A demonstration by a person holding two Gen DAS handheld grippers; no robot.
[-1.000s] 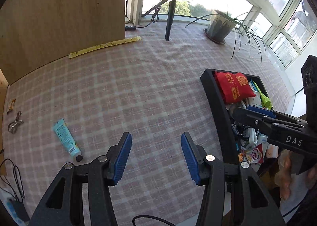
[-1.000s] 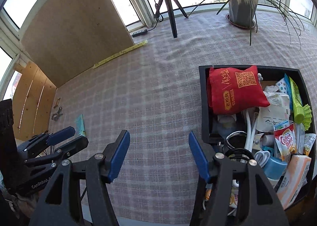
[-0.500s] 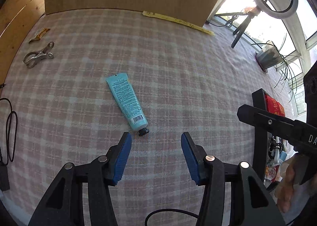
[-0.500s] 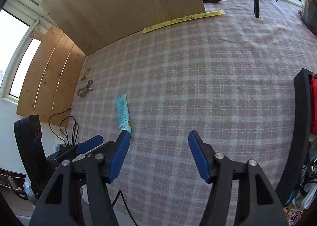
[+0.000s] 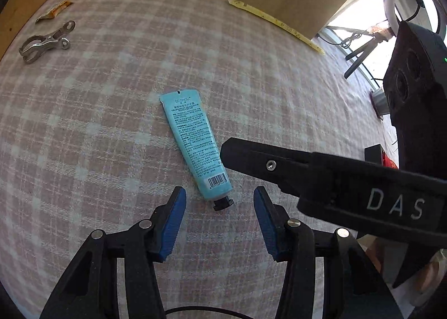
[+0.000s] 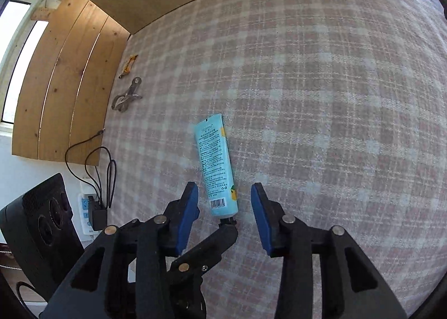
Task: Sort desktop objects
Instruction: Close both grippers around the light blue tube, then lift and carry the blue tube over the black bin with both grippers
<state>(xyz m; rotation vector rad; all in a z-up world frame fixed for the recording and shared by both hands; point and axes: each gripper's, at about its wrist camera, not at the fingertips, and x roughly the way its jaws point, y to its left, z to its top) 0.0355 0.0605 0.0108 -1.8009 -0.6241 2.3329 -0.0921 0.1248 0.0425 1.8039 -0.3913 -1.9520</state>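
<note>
Tube lay flat on the checked surface, cap end between the right tool's closing pads, not yet pinched; best to close squarely across the body above the cap; the left tool, open and empty, crowded the cap; a metal clip lay well apart.
</note>
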